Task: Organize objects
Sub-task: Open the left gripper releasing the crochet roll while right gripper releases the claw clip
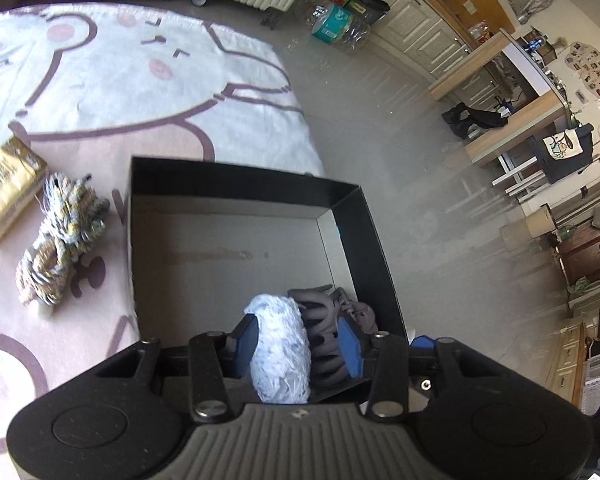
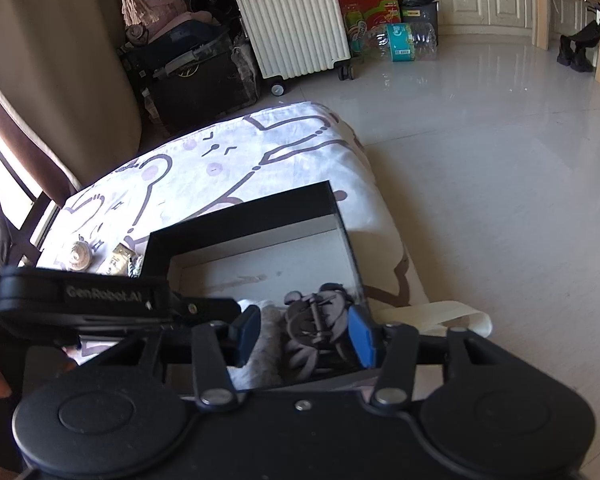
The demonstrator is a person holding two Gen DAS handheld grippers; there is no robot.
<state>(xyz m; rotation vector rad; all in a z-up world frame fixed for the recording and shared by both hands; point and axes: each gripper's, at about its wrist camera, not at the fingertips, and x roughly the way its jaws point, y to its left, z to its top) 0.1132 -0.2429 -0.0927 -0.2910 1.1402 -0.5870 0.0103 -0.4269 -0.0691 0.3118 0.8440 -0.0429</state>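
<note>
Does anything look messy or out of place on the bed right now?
Mostly tidy. The rope bundle and yellow packet lie loose on the sheet beside the box, not yet inside. The box floor shows a faint brown streak.

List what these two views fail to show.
- White bundle: left wrist view, lower end hidden behind the left tool; contact unclear.
- Box: right wrist view, near wall covered by the right tool.
- Yellow pack: print blurred, cut by the edge.
</note>
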